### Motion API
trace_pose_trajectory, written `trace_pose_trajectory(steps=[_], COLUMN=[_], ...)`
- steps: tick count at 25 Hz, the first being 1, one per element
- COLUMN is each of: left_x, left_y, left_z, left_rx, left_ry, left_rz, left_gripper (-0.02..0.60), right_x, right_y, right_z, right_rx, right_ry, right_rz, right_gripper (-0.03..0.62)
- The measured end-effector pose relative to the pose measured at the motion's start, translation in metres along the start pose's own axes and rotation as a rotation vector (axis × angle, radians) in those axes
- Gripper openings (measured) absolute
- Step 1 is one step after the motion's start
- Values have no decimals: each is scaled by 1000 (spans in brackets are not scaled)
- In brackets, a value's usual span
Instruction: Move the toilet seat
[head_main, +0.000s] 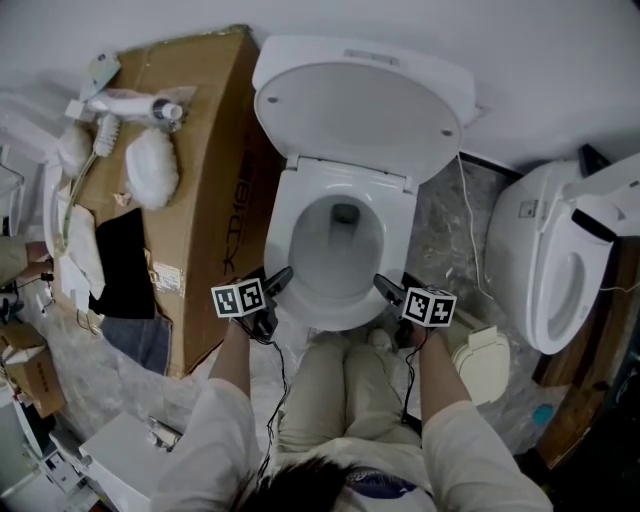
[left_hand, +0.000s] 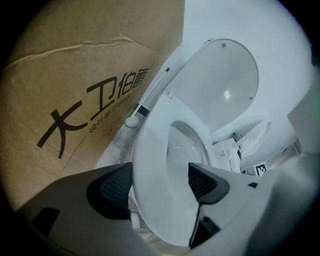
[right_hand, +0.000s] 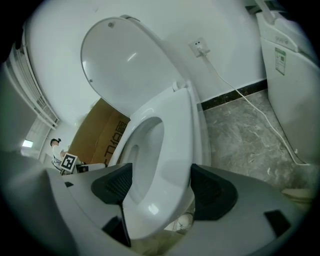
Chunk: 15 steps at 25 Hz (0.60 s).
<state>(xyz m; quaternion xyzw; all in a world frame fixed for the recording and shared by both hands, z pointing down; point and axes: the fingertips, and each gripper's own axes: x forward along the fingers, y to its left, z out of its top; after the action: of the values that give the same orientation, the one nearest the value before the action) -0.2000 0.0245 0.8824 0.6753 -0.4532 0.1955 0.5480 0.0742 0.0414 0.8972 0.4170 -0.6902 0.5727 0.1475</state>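
Observation:
The white toilet seat (head_main: 283, 232) lies flat on the bowl, and its lid (head_main: 355, 105) stands raised against the wall. My left gripper (head_main: 279, 279) is at the seat's front left, with the ring (left_hand: 155, 155) between its pads, which touch it on both sides. My right gripper (head_main: 386, 288) is at the front right; its jaws straddle the ring (right_hand: 175, 145) and the pads press on its outer and inner edges. The lid (left_hand: 220, 80) (right_hand: 125, 65) appears upright in both gripper views. My left gripper (left_hand: 160, 182) and right gripper (right_hand: 162, 187) hold the front rim low.
A tall cardboard box (head_main: 200, 150) stands tight against the toilet's left side, with white parts on top. A second toilet (head_main: 550, 260) sits at the right. A white cable (right_hand: 250, 97) runs from a wall socket (right_hand: 200, 46) across the marble floor. My knees (head_main: 345, 385) are right at the bowl's front.

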Motion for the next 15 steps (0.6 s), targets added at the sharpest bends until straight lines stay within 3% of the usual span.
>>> trace_pose_trajectory(steps=[15], left_x=[-54], left_y=[-51], left_z=[40], left_rx=[-2], left_ry=[16], left_rz=[-7], left_gripper=[327], right_x=[-46], right_y=[53], right_z=[38], right_rx=[11], right_ry=[33], right_rz=[-30], right_gripper=[414])
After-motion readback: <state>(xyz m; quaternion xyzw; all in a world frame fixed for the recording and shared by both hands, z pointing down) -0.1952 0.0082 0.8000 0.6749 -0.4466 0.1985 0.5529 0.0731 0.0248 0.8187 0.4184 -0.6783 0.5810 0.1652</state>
